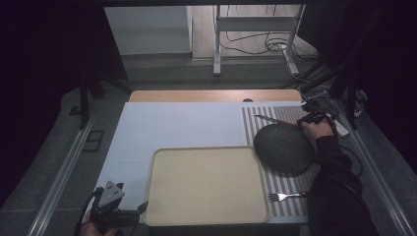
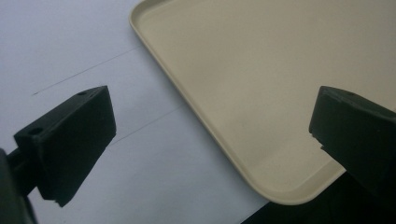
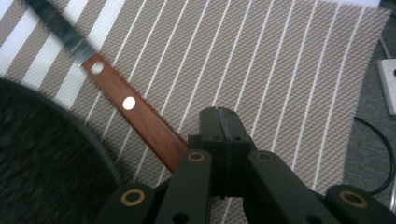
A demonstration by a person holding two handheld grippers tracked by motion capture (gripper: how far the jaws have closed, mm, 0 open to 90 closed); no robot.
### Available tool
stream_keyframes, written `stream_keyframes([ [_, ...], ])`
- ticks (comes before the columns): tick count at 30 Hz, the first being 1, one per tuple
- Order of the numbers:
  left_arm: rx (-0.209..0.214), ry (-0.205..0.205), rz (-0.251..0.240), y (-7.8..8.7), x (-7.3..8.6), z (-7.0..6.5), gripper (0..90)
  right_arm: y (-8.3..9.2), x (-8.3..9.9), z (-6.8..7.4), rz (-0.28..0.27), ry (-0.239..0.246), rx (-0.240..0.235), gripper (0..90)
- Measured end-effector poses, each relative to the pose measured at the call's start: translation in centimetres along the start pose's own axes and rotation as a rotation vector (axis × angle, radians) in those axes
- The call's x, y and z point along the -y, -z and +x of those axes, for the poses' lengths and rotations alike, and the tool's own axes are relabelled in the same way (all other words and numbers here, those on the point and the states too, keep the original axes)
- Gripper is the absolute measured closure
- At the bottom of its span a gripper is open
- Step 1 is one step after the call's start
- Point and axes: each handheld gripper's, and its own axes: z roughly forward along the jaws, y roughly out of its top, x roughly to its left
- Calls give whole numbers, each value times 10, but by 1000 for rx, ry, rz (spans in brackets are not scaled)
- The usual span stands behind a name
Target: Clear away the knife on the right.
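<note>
At the right of the high view the knife (image 3: 135,116) is pinched by its handle in the right gripper (image 3: 223,122), seemingly ready to be lifted toward the tray (image 1: 157,206), beside which the left gripper (image 2: 210,140) is held spread.

Left tongs: the black two-jaw tongs (image 1: 142,209) with a grey three-cornered plate on top sat at the near left corner of the high view, jaws pointing right.
Left jaws: stood wide apart in the left gripper view, nothing between them, pads touching nothing.
Left hand: the bare hand (image 1: 96,227) gripped the tongs' body from below, at the bottom edge.
Right tongs: the black tongs (image 3: 224,123) sat at the far right, tilted down toward the counter.
Right jaws: pressed together, pads meeting along one seam.
Right hand: (image 1: 317,129) wrapped round the tongs' body.
Right arm: the dark sleeve (image 1: 337,187) ran up the right side, the forearm stretched forward.
</note>
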Motion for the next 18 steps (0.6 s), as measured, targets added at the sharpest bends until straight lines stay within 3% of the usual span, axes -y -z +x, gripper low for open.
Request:
stream_keyframes([
  [6, -3, -3, 2, 0, 0, 0, 5, 7, 8, 6, 29, 14, -33, 900],
  [12, -5, -8, 4, 0, 0, -1, 5, 8, 9, 9, 45, 29, -31, 900],
  [15, -5, -6, 3, 0, 0, -1, 5, 11, 7, 8, 16, 32, -23, 881],
  [16, -5, -7, 4, 0, 0, -1, 5, 15, 5, 8, -22, 29, -22, 837],
  [18, -6, -8, 4, 0, 0, -1, 5, 17, 4, 8, -29, 25, -20, 816],
])
